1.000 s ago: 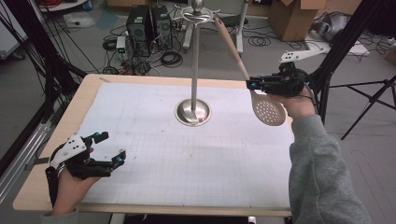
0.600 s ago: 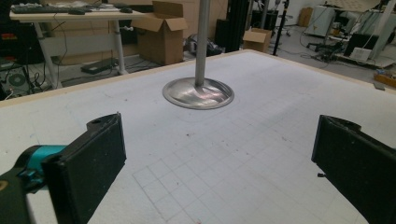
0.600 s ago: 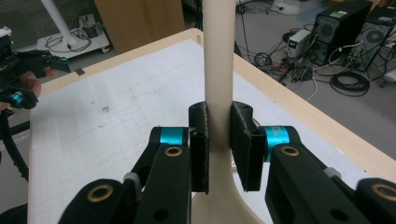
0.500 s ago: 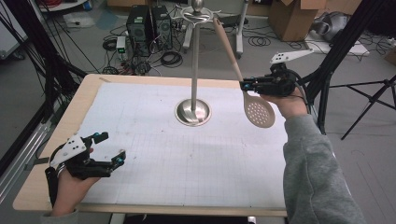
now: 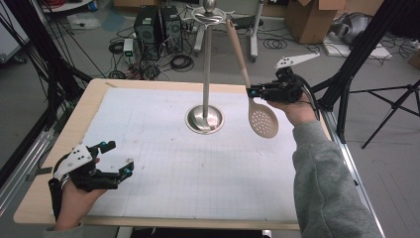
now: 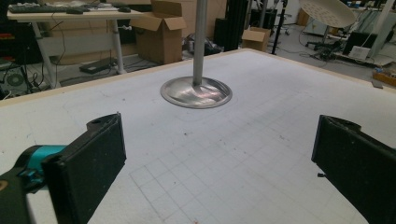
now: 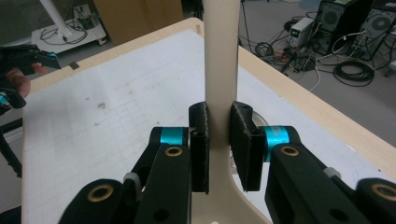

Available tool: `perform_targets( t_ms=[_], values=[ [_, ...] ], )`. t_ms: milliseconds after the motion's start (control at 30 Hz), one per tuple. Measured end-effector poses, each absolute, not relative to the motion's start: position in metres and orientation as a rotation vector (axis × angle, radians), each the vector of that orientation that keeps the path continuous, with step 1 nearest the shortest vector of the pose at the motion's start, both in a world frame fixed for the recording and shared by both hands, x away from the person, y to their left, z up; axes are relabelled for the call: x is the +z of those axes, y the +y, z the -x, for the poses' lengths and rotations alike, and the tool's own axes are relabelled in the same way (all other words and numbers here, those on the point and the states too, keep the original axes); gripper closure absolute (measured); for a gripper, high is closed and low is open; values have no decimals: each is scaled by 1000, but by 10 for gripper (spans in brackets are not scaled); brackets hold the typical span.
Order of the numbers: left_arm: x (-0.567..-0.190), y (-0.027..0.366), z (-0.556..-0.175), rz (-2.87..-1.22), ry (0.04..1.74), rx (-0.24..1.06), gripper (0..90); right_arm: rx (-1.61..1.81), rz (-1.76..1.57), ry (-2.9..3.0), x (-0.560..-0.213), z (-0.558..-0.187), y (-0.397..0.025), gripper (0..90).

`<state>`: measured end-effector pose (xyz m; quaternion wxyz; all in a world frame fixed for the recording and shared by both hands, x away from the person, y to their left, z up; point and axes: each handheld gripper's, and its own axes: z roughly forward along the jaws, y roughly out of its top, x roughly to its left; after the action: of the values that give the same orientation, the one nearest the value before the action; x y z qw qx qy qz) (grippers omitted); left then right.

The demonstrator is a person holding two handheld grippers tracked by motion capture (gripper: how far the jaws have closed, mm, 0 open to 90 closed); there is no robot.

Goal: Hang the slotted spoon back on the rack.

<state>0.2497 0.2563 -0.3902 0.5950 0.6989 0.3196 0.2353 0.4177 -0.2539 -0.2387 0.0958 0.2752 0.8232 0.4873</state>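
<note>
Pinching slotted spoon [image 5: 262, 117] handle, right tool [image 5: 253, 92] raised; left tool [image 5: 121, 159] spread, resting low.

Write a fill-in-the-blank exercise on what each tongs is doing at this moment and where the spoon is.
1. The right tongs are shut on the handle of the slotted ____.
2. The slotted spoon hangs from the top of the metal stand, its head ____ the table.
3. The left tongs are ____ and hold nothing.
4. The stand's round ____ rests on the white gridded mat.

Missing words: spoon; above; open; base
</note>
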Motion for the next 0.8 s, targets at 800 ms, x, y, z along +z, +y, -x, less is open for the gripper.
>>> perform_targets(
  t_ms=[800],
  values=[
    [-391,260,-247,-1612,749,549,33,1404,-817,2461,-248,-432,-229,781]
  ],
)
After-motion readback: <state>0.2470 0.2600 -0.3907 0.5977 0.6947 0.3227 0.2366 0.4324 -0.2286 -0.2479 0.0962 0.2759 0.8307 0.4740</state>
